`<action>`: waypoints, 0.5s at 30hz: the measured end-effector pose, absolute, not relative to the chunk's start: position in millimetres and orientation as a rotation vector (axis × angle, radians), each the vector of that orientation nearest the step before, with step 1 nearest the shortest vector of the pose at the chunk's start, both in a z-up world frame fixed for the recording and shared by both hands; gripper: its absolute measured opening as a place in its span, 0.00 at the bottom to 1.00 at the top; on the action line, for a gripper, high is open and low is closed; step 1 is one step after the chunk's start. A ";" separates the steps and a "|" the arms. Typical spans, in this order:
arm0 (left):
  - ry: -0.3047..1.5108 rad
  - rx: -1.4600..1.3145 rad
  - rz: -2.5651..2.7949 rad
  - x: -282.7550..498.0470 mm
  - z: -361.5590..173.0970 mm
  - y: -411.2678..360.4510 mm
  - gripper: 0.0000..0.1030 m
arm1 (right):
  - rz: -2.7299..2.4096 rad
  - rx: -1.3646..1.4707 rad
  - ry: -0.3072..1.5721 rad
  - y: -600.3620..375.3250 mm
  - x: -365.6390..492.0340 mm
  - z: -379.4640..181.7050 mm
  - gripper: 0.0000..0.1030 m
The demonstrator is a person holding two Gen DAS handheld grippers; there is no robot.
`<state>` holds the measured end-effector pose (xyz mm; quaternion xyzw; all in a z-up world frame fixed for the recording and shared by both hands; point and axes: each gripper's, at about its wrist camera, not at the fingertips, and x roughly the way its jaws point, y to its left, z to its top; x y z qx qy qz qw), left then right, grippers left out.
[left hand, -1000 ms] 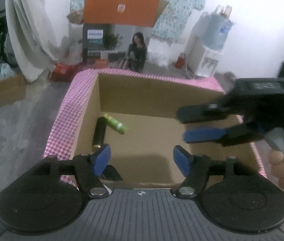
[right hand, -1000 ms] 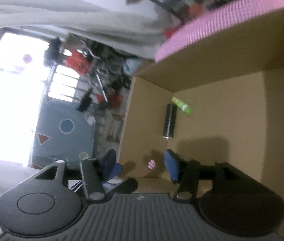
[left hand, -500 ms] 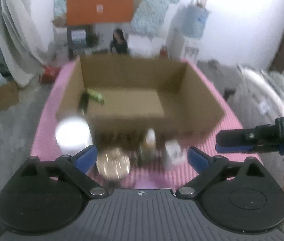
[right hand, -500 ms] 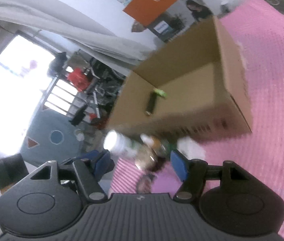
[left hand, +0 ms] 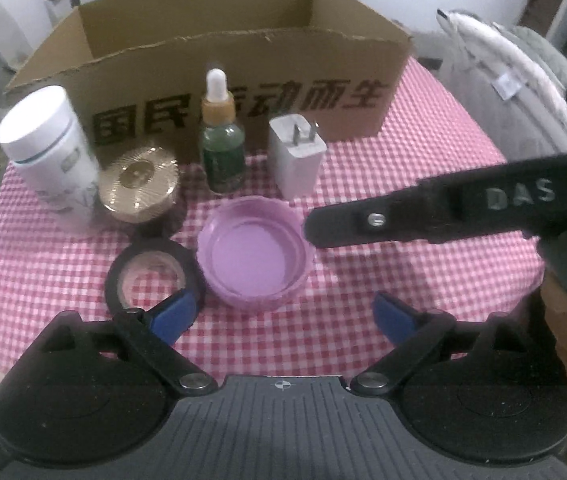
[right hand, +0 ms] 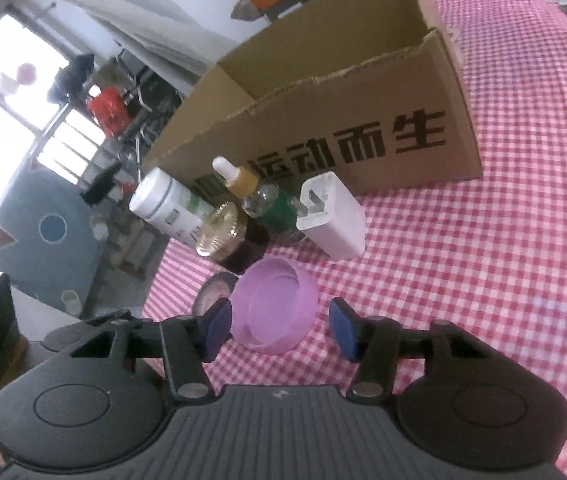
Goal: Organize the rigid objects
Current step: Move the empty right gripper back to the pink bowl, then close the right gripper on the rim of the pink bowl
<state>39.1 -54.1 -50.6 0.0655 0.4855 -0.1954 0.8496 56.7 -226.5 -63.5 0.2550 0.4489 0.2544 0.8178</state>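
Purple lid [right hand: 275, 312] between right tool [right hand: 279, 326] pads, untouched, just closing | left tool [left hand: 283, 314] spread, empty; black tape roll [left hand: 153, 276] clearer there.

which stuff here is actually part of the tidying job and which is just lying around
Part of the job: cardboard box, purple lid, tape roll, gold-lidded jar, white bottle, dropper bottle, charger plug.

Just lying about: checked cloth, grey bundle at the right.
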 end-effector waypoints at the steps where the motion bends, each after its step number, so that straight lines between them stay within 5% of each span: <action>1: 1.029 0.137 -0.415 40.3 -53.1 -54.7 0.93 | 0.548 0.542 0.964 -225.1 59.2 -64.6 0.51; 15: 1.021 0.151 -0.443 44.9 -59.7 -58.1 0.93 | 0.554 0.358 1.002 -197.4 82.7 -78.3 0.24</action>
